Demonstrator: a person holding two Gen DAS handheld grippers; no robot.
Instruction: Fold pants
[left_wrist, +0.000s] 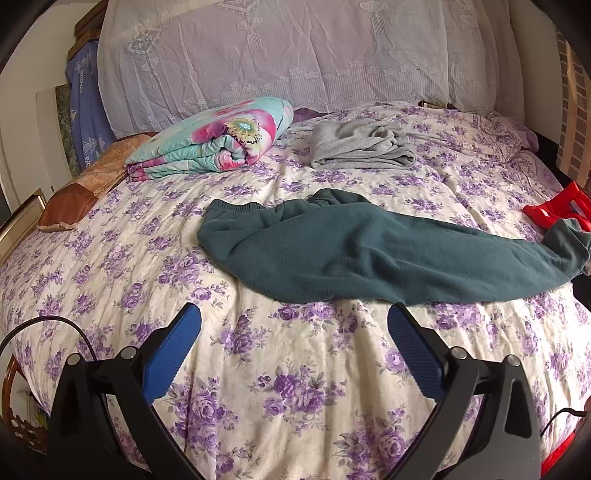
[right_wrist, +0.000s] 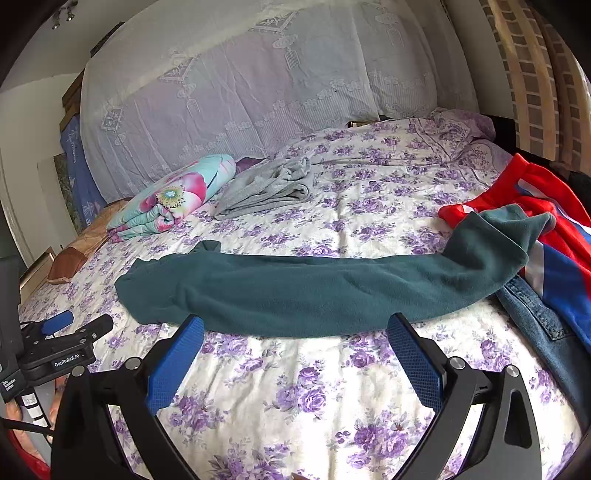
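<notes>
While spread wide and gripping nothing, left gripper (left_wrist: 294, 325) and right gripper (right_wrist: 295, 330) hovering low over bedsheet (left_wrist: 295, 387), just short of teal pants (left_wrist: 332, 254).

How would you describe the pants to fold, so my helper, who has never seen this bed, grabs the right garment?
On the floral bedspread, look at the near half, just beyond both open grippers. The pants lie there in a long strip across the bed, cuffs draped onto the red clothes. They are dark teal fleece; the grey garment lies crumpled farther back beside the quilt.
</notes>
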